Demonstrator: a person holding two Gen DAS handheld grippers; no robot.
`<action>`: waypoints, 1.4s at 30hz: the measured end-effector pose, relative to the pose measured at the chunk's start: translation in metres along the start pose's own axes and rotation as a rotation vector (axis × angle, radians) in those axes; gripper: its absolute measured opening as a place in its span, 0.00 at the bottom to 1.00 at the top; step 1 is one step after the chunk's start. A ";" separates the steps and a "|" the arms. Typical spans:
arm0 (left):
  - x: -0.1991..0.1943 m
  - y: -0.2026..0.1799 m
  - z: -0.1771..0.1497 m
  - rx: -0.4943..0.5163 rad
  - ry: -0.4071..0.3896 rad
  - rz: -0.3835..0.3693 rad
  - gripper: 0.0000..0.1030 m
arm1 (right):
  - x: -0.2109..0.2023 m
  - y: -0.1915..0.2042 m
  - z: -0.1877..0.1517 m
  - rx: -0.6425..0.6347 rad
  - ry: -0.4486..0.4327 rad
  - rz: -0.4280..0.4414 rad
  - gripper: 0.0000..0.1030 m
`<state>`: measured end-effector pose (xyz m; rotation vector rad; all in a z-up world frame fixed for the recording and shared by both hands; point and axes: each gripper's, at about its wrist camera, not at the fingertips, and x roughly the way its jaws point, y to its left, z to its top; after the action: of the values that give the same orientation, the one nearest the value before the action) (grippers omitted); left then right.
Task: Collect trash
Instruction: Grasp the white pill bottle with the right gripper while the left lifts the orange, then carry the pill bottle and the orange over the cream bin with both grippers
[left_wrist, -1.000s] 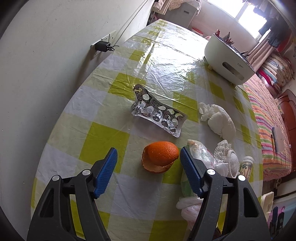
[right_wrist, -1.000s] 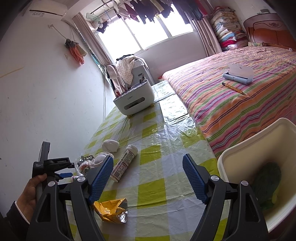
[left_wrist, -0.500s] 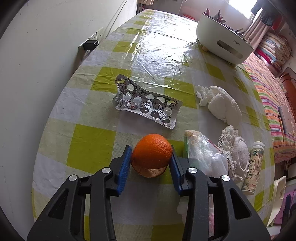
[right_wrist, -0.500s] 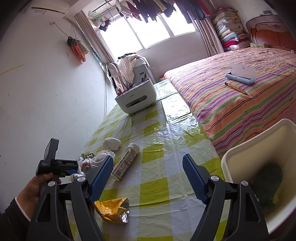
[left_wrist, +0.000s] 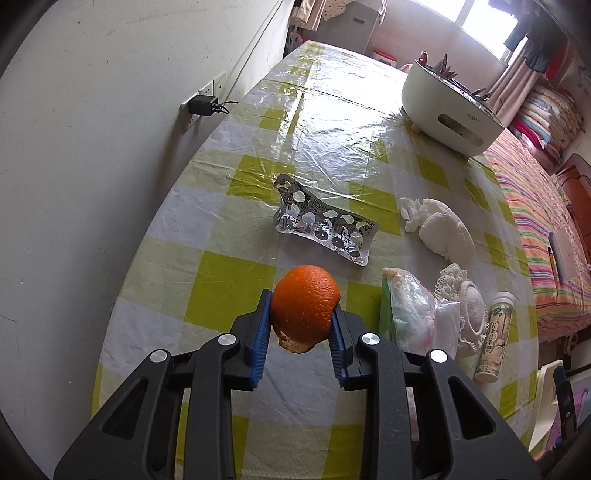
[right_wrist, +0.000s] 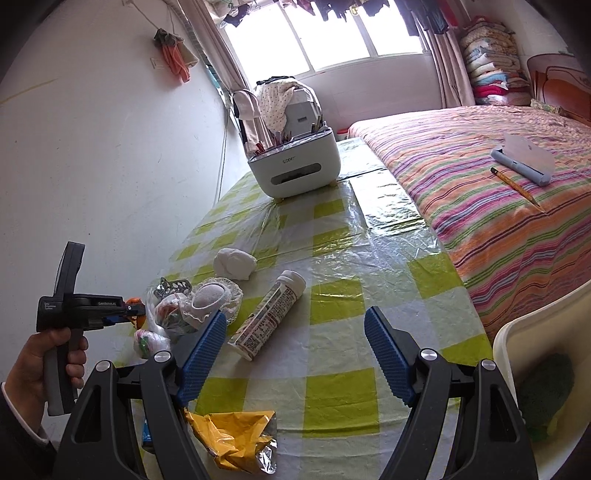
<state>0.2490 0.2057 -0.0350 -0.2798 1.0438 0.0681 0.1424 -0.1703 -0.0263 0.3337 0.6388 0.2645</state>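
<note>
My left gripper (left_wrist: 300, 315) is shut on an orange peel (left_wrist: 306, 306) and holds it above the checked table. An empty silver pill blister (left_wrist: 325, 232), a crumpled white tissue (left_wrist: 439, 229), a plastic bag (left_wrist: 410, 314), a white foam net (left_wrist: 465, 306) and a tube bottle (left_wrist: 495, 336) lie ahead. My right gripper (right_wrist: 295, 334) is open and empty above the table; the tube bottle (right_wrist: 271, 314) lies just beyond its left finger, a crumpled yellow wrapper (right_wrist: 231, 439) under it. A cream bin (right_wrist: 535, 391) with green waste stands at the right.
A white tissue box organizer (right_wrist: 295, 166) stands at the table's far end. A wall with a plugged charger (left_wrist: 207, 107) runs along the table's left side. A striped bed (right_wrist: 498, 195) lies to the right. The left gripper's handle (right_wrist: 70, 306) shows in the right wrist view.
My left gripper moved forward around the orange peel, shut on it and lifted it off the table. My right gripper stayed open and shifted slightly.
</note>
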 end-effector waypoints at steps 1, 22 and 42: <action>-0.003 0.001 0.000 -0.005 -0.005 -0.006 0.26 | 0.008 0.003 0.003 0.005 0.025 0.000 0.73; -0.044 -0.016 -0.013 0.025 -0.079 -0.103 0.27 | 0.109 0.026 -0.001 -0.048 0.266 -0.089 0.27; -0.081 -0.091 -0.038 0.176 -0.163 -0.204 0.27 | 0.000 -0.018 0.025 -0.074 0.146 -0.064 0.27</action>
<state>0.1935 0.1141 0.0345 -0.2161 0.8482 -0.1816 0.1599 -0.1920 -0.0144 0.2240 0.7800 0.2520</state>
